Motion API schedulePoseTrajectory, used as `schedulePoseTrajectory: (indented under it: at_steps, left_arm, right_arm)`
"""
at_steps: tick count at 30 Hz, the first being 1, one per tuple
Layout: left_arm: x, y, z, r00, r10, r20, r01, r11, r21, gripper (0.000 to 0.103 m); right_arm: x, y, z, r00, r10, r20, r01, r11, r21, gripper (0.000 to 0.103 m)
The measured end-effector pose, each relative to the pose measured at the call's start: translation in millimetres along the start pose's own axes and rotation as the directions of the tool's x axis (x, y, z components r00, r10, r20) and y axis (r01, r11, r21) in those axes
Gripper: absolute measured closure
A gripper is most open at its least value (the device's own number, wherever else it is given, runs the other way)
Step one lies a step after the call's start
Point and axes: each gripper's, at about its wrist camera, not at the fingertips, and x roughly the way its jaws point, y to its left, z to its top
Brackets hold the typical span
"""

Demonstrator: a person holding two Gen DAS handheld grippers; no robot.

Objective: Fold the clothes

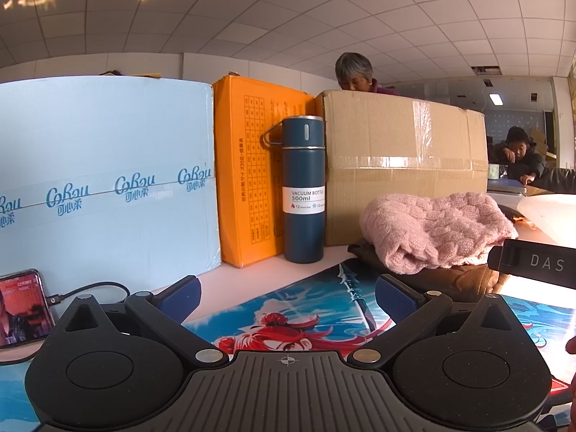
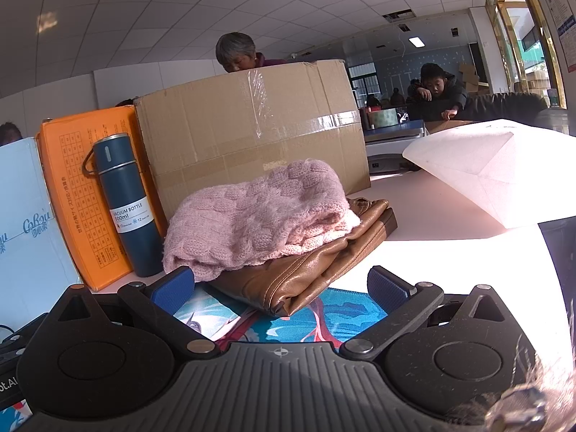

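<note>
Two garments stacked on the tabletop (image 2: pixel 450 252), just in front of the cardboard box (image 2: pixel 252 126): pink sweater (image 2: pixel 259 216) on top, brown leather jacket (image 2: pixel 306 273) folded beneath, front corner lapping onto the printed mat (image 2: pixel 324 316). Blue bottle (image 2: pixel 126 201) upright just left of the pile, close to the sweater's edge but contact not clear.

Right gripper (image 2: pixel 279 286) spread wide, holding nothing, aimed at the jacket's near fold. Left gripper (image 1: pixel 288 297) likewise parted and empty, low over the mat, pile off to its right.

Sweater judged soft, light, floppy, loose cable knit likely to stretch and snag; best pinched at a doubled edge or hem, not mid-panel. Jacket judged heavier, smoother, somewhat slick, holding its creases; stitched seam at the near corner looked the surest place to bite. Risk judged: sweater sliding off the leather if the jacket were tugged first, bottle toppling if the pile were dragged left.
</note>
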Motion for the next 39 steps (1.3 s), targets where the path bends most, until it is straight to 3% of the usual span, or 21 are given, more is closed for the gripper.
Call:
schedulePoseTrajectory:
  at_steps: [39]
  left_arm:
    - [1.0,1.3,0.4,1.000,-0.007,-0.002,0.007,1.000,-0.007,0.000]
  right_arm:
    - [3.9,0.1,0.2,1.000,0.002,-0.029,-0.002,1.000,0.002,0.000]
